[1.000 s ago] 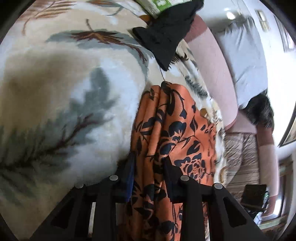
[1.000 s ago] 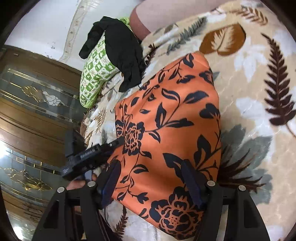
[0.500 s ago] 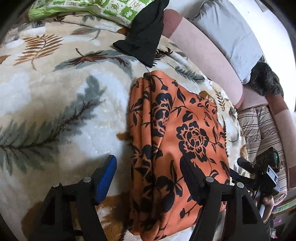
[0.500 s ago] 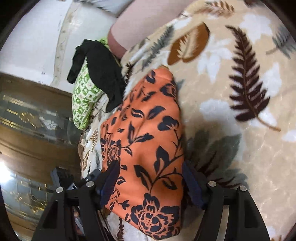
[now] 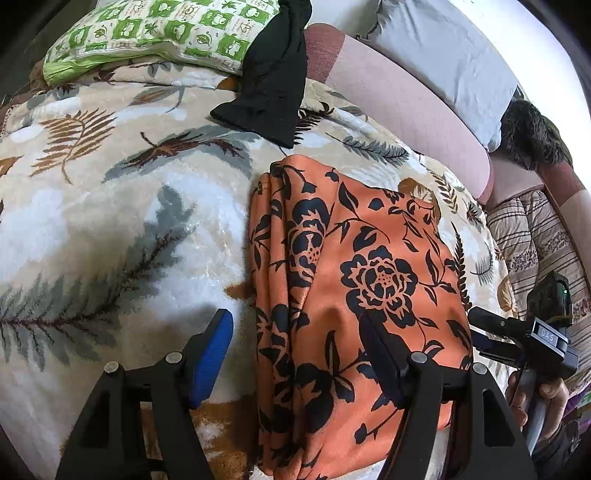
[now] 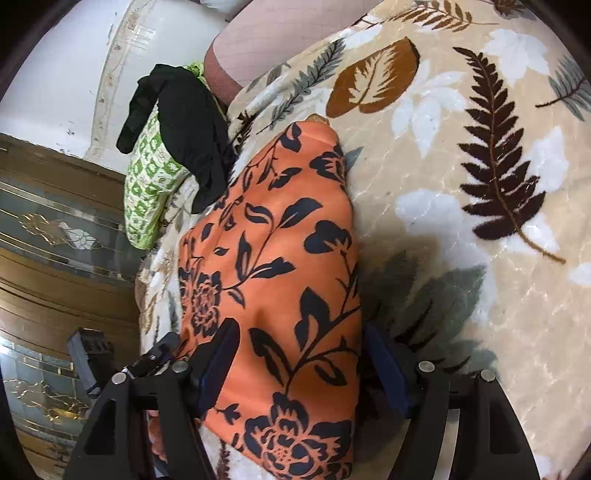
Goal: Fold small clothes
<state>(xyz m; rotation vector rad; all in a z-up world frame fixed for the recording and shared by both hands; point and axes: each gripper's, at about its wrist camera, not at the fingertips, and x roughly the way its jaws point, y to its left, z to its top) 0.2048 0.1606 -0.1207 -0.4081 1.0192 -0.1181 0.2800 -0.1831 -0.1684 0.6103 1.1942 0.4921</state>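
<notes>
A folded orange cloth with a black flower print [image 5: 351, 277] lies flat on the leaf-patterned blanket [image 5: 92, 221]. My left gripper [image 5: 295, 325] hovers open over the cloth's near left edge; its blue pad [image 5: 210, 354] stands over bare blanket and the other finger over the cloth. In the right wrist view the same cloth [image 6: 277, 277] lies under my right gripper [image 6: 299, 332], open wide across its near right edge, pads not pressing. Each gripper shows in the other's view: the right gripper [image 5: 517, 332], held by a hand, and the left gripper [image 6: 147, 362].
A black garment [image 5: 273, 85] drapes over a green-and-white pillow [image 5: 159, 33] beyond the cloth. A pink sofa back [image 5: 399, 99] and grey cushion [image 5: 443, 48] run along the far side. Striped bedding [image 5: 532, 236] lies at right. A wooden cabinet with glass [image 6: 55, 221] stands beside the bed.
My left gripper was shut on the cloth's edge a second ago; it has opened, let go and lifted back. The right gripper drifted slightly along the cloth's right edge, still open.
</notes>
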